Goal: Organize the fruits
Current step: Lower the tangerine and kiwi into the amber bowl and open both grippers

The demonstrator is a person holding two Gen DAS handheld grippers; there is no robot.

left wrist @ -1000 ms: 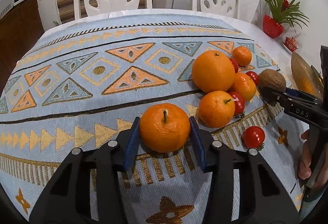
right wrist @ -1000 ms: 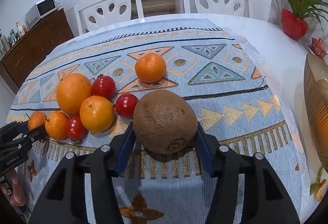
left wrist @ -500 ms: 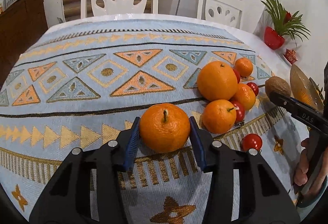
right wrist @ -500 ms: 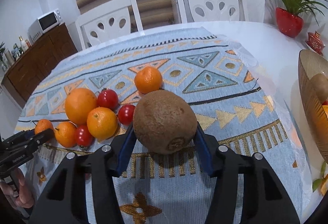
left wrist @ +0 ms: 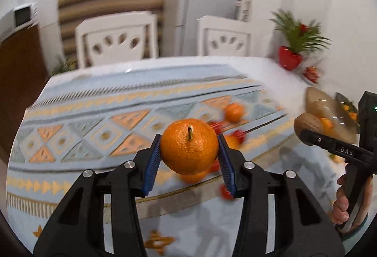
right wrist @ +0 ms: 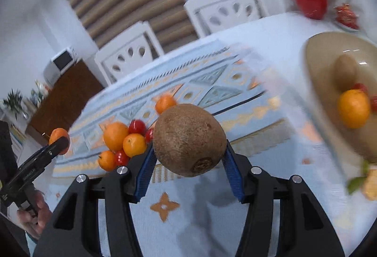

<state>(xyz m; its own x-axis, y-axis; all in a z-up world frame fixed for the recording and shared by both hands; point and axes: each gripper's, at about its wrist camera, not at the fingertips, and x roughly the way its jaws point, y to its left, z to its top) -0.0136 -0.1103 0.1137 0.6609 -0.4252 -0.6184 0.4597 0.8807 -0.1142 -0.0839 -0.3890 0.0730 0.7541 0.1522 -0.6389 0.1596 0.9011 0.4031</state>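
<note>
Right wrist view: bench cloth lies bare between the fruit cluster and the bowl at its right edge. Right claw pinches a kiwi aloft; left claw pinches a mandarin aloft.

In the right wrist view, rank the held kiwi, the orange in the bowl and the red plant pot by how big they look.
1. Kiwi, though it is nearest the camera.
2. and 3. Orange in the bowl and red plant pot look alike; I won't rank them.
</note>
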